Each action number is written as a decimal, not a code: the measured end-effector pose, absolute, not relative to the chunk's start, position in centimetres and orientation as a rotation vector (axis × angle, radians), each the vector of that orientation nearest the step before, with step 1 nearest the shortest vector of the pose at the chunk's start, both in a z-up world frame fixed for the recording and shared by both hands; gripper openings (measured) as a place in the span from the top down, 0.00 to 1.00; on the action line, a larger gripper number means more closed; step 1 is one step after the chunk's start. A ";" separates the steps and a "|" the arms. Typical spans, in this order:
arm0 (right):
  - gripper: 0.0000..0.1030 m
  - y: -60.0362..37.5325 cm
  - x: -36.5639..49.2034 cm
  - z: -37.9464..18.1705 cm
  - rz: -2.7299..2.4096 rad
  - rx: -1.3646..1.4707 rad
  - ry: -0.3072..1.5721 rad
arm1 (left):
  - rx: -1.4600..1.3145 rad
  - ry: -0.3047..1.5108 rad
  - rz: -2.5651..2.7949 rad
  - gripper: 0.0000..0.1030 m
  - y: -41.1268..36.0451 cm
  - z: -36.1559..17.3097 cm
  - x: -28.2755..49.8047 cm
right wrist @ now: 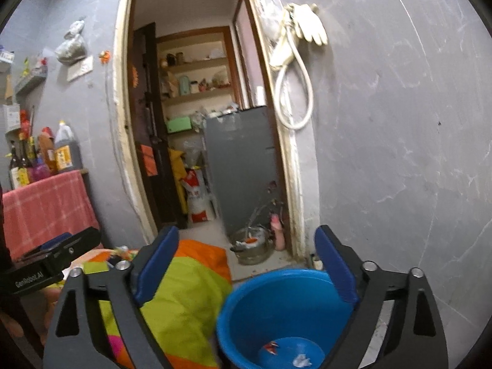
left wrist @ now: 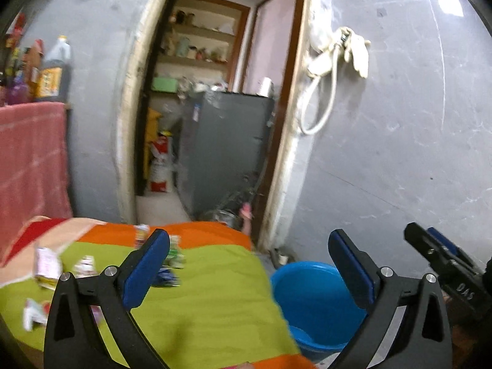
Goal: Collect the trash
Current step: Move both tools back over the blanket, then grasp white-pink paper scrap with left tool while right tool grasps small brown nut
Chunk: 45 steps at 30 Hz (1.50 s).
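Observation:
A blue bucket (right wrist: 286, 307) stands on the floor beside a bed with a green and orange cover (right wrist: 184, 301); a red scrap (right wrist: 271, 347) and a white scrap (right wrist: 301, 360) lie at its bottom. My right gripper (right wrist: 247, 264) hangs open above the bucket with nothing between its fingers. My left gripper (left wrist: 249, 264) is open and empty too, over the bed edge, with the bucket (left wrist: 310, 304) to its right. Several wrappers lie on the cover (left wrist: 215, 301), among them a white packet (left wrist: 46, 266) and a green one (left wrist: 174, 255).
A doorway straight ahead opens onto a grey cabinet (right wrist: 243, 166), shelves and a red-white sack (right wrist: 196, 196). A metal pot (right wrist: 250, 244) sits on the floor by the door frame. At left, bottles (right wrist: 63, 150) stand on a pink-clothed table (right wrist: 46, 206). The grey wall (right wrist: 399, 153) lies right.

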State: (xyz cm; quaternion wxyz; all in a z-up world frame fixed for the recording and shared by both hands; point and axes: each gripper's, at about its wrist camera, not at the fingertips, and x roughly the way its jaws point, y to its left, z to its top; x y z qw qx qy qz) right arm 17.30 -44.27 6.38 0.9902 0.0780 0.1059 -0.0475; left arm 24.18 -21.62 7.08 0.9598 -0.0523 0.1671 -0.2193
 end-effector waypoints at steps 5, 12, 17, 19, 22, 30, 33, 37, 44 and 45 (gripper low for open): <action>0.00 -40.6 16.8 7.4 -0.053 0.137 0.183 | -0.113 0.328 -0.363 0.02 -17.5 7.3 22.9; 0.00 -35.8 16.3 7.9 0.002 0.107 0.154 | -0.115 0.304 -0.247 0.02 -11.5 6.9 20.5; 0.00 -32.5 16.3 7.6 0.053 0.109 0.141 | -0.101 0.307 -0.168 0.02 -7.2 5.9 19.0; 0.00 -31.3 16.4 7.3 0.073 0.108 0.144 | -0.098 0.313 -0.137 0.02 -5.8 5.3 18.5; 0.00 -29.5 16.8 6.7 0.104 0.100 0.158 | -0.098 0.337 -0.097 0.02 -3.6 4.4 18.1; 0.00 -25.4 19.0 4.0 0.190 0.070 0.248 | -0.099 0.432 -0.027 0.02 0.3 0.9 18.3; 0.00 -24.4 19.8 2.8 0.219 0.060 0.291 | -0.092 0.469 -0.015 0.02 0.9 -0.1 18.9; 0.00 -23.5 21.2 1.3 0.254 0.050 0.363 | -0.089 0.534 -0.031 0.02 1.4 -1.4 20.0; 0.17 -21.6 23.3 -0.7 0.305 0.017 0.483 | -0.096 0.624 -0.076 0.02 1.3 -2.8 22.2; 0.20 -21.4 23.6 -1.0 0.317 0.010 0.504 | -0.105 0.637 -0.087 0.03 1.3 -2.9 22.5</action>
